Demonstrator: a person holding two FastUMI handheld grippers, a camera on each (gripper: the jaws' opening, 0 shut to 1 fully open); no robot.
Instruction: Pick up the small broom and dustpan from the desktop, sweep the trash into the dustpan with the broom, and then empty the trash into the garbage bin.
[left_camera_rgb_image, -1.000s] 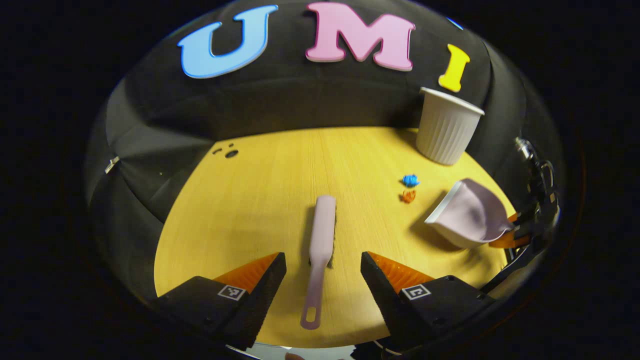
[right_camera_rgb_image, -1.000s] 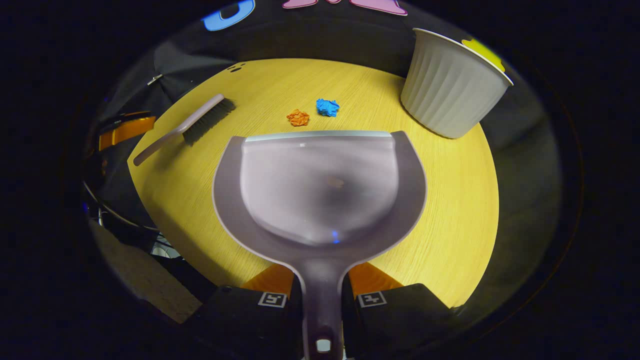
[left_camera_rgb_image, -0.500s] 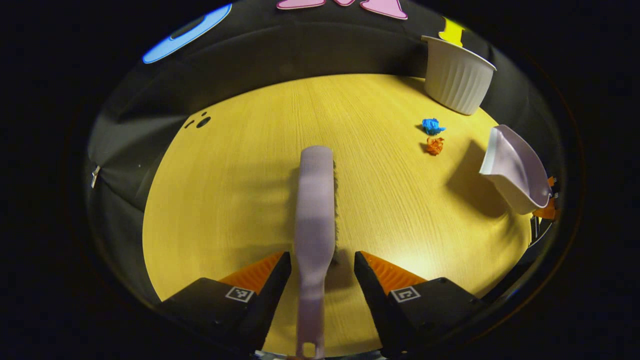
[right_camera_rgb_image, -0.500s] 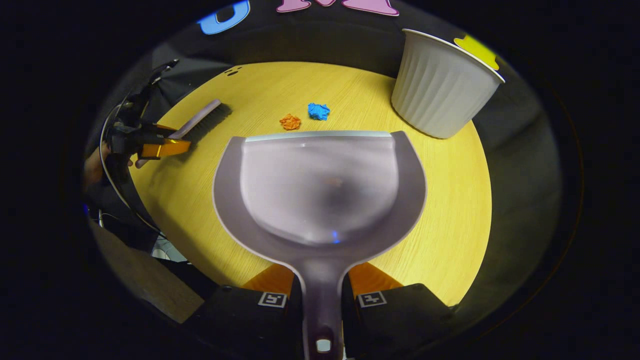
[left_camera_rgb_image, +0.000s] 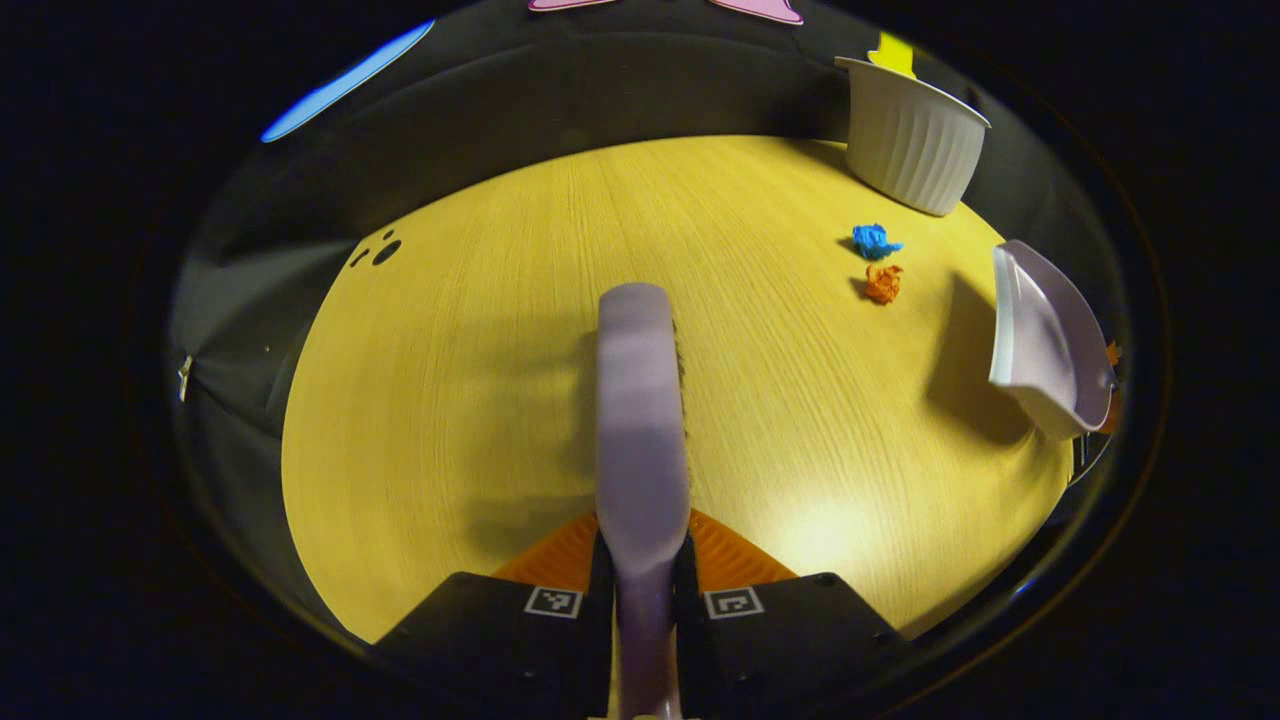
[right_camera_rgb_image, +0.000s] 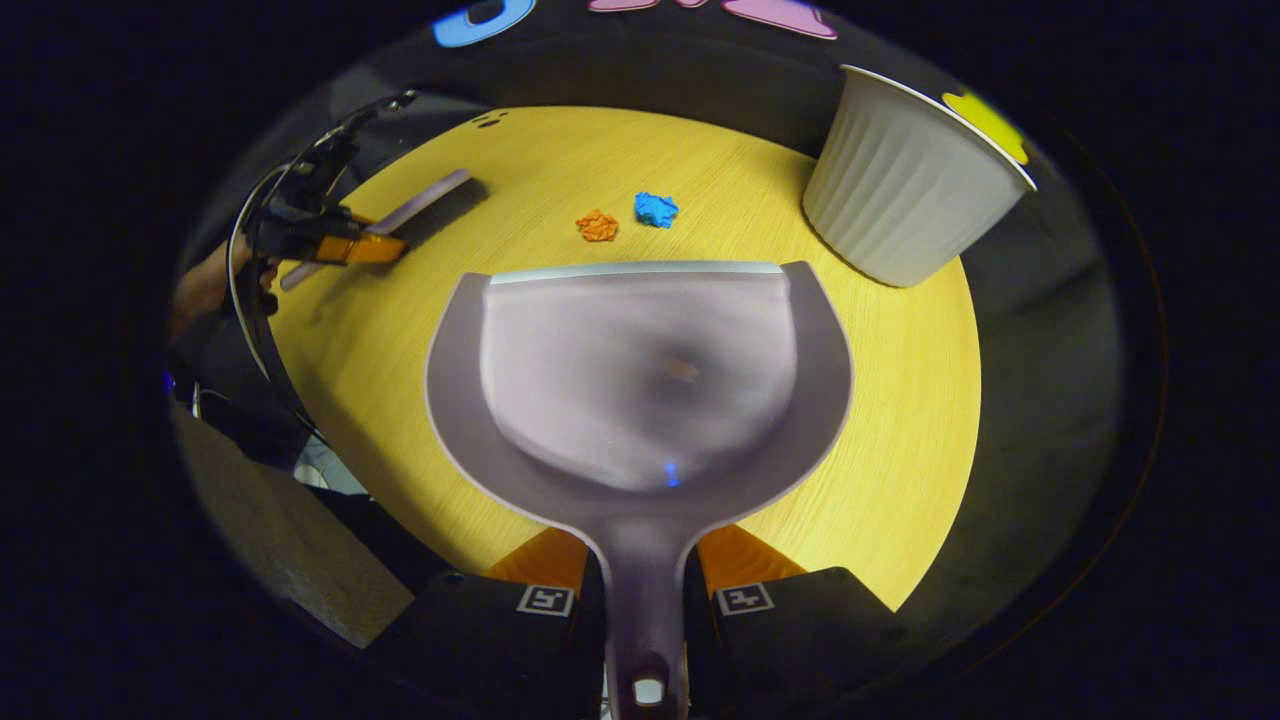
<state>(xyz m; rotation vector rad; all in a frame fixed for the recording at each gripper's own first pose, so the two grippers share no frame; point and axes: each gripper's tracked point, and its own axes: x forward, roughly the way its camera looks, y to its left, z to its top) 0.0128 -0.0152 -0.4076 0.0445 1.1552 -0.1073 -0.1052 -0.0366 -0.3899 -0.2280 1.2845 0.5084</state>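
On the wooden desktop (left_camera_rgb_image: 480, 400) your work is laid out largest first: the ribbed garbage bin (right_camera_rgb_image: 905, 185) stands at the far right edge against the booth wall; your right gripper (right_camera_rgb_image: 645, 590) holds the dustpan (right_camera_rgb_image: 640, 370) with both fingers pressed against its handle, the pan raised off the wood with its front lip facing the trash; your left gripper (left_camera_rgb_image: 645, 590), which half a second ago stood open on either side of the broom (left_camera_rgb_image: 640, 400), has now closed on the broom's handle, both fingers tight against it; the head and bristles lie straight ahead, and from these views you cannot tell whether the broom has left the surface yet. That closing means both tools are now in hand, so the pick-up step looks nearly done and sweeping comes next. The two smallest things, a blue paper scrap (right_camera_rgb_image: 655, 209) and an orange paper scrap (right_camera_rgb_image: 597, 225), sit just beside each other between the broom and the bin, a little beyond the dustpan's lip; nothing has been swept in yet.
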